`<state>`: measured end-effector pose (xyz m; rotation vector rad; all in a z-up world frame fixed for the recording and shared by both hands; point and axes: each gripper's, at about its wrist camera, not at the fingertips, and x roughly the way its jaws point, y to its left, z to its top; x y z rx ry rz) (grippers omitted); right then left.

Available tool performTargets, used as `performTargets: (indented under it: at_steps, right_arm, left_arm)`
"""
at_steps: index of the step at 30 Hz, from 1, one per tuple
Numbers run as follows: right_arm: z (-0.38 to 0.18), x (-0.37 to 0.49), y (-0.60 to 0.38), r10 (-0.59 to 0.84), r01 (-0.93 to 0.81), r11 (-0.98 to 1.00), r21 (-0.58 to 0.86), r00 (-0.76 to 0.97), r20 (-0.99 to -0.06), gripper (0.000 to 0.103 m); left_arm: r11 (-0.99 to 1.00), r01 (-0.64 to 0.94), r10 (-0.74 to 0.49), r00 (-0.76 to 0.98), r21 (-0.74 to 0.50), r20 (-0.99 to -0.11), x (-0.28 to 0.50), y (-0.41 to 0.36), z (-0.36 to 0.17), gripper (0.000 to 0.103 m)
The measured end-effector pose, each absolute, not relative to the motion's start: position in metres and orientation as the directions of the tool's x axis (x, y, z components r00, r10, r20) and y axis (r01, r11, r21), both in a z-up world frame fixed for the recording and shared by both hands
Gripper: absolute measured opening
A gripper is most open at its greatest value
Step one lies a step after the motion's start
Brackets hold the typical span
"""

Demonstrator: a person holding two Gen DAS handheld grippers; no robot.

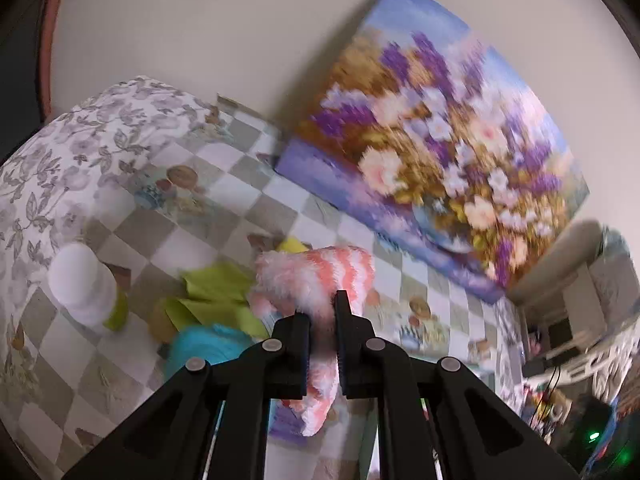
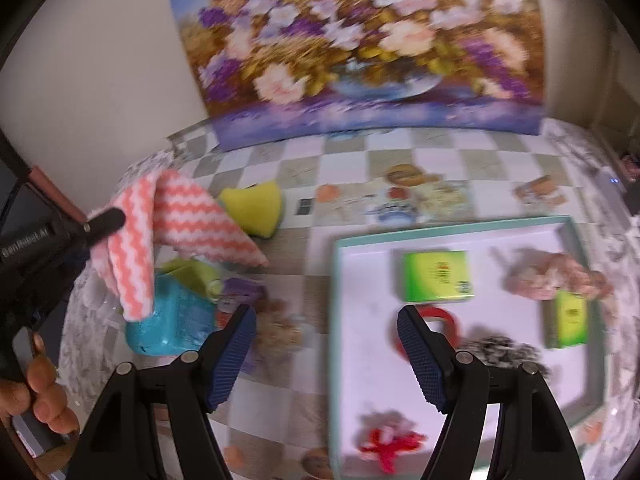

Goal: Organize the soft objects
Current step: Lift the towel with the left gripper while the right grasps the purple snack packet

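My left gripper (image 1: 322,316) is shut on a pink-and-white zigzag cloth (image 1: 320,276) and holds it in the air above the table; it also shows at the left of the right wrist view (image 2: 108,220), with the cloth (image 2: 180,220) hanging from it. Under the cloth lie a turquoise cloth (image 2: 172,320) and a yellow-green cloth (image 1: 216,292). A yellow sponge (image 2: 256,208) lies behind them. My right gripper (image 2: 326,334) is open and empty, over the left edge of a white tray (image 2: 360,360).
The tray holds two green packs (image 2: 436,276), a red ring (image 2: 440,324), a pinkish fluffy item (image 2: 556,276), a dark speckled item (image 2: 500,352) and a red-white item (image 2: 388,440). A flower painting (image 2: 360,48) leans on the wall. A white object (image 1: 80,280) stands on the checked tablecloth.
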<state>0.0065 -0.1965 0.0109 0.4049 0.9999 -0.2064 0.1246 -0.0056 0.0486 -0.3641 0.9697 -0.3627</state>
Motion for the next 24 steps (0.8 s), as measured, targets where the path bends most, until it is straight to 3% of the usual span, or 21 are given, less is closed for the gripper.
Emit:
performTargets:
  at_steps: [14, 16, 24]
  right_arm:
    - [-0.038, 0.062, -0.142, 0.133, 0.239, 0.935, 0.263, 0.453, -0.882, 0.076]
    - [-0.046, 0.065, -0.138, 0.148, 0.237, 0.933, 0.272, 0.437, -0.887, 0.073]
    - [-0.067, 0.067, -0.127, 0.191, 0.219, 0.931, 0.293, 0.393, -0.899, 0.042]
  left_arm:
    - [0.882, 0.064, -0.394, 0.642, -0.466, -0.658, 0.149, 0.058, 0.080, 0.011]
    - [0.885, 0.049, -0.386, 0.635, -0.463, -0.669, 0.149, 0.062, 0.079, 0.011]
    - [0.884, -0.009, -0.377, 0.576, -0.467, -0.726, 0.155, 0.070, 0.060, 0.011]
